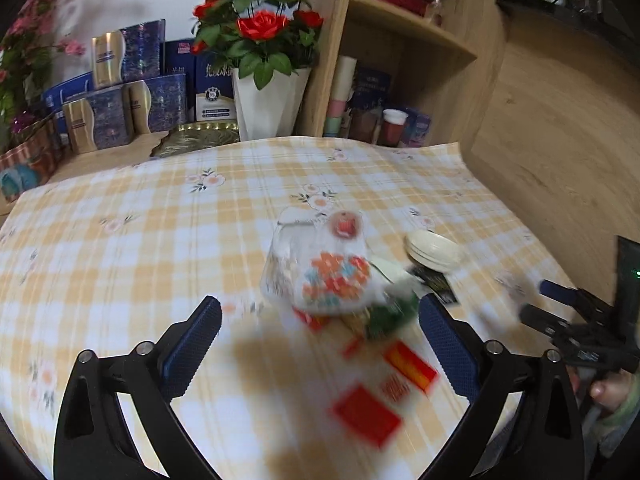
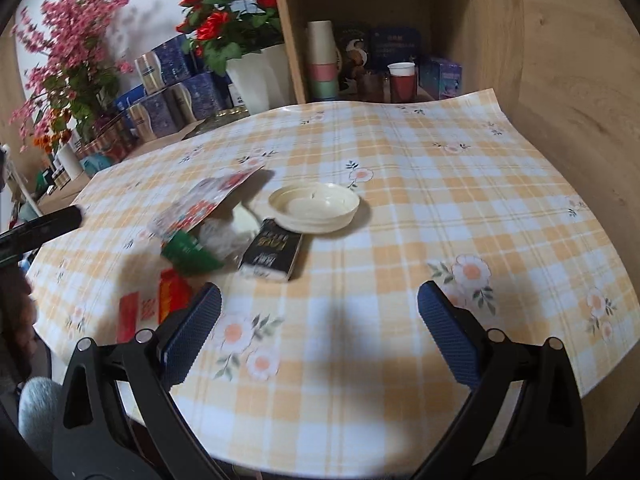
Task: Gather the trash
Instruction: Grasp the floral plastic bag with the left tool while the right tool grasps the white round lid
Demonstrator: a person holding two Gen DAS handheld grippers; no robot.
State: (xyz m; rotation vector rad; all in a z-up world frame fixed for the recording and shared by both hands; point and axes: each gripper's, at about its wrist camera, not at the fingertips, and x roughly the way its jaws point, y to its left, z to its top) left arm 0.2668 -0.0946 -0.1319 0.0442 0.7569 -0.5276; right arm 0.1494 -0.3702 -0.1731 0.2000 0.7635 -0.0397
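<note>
Wooden shelving and a white pot of red roses [image 1: 260, 32] stand behind the table [image 2: 440, 184], which wears a yellow-and-white checked cloth with small flowers. The trash lies in a loose cluster toward the table's left side in the right wrist view: a clear printed plastic bag [image 1: 320, 264], a green wrapper [image 2: 188, 254] just beside it, a black carton [image 2: 274, 252] touching a cream lid [image 2: 316, 202], and red wrappers [image 1: 366, 414] nearer the near edge. In the left wrist view the cluster is blurred.

The left claw [image 1: 320, 344] hangs above the red wrappers, its jaws spread wide with nothing between them. The right claw [image 2: 320, 332] hovers over bare cloth near the near edge, equally wide apart and empty, to the right of the cluster.
</note>
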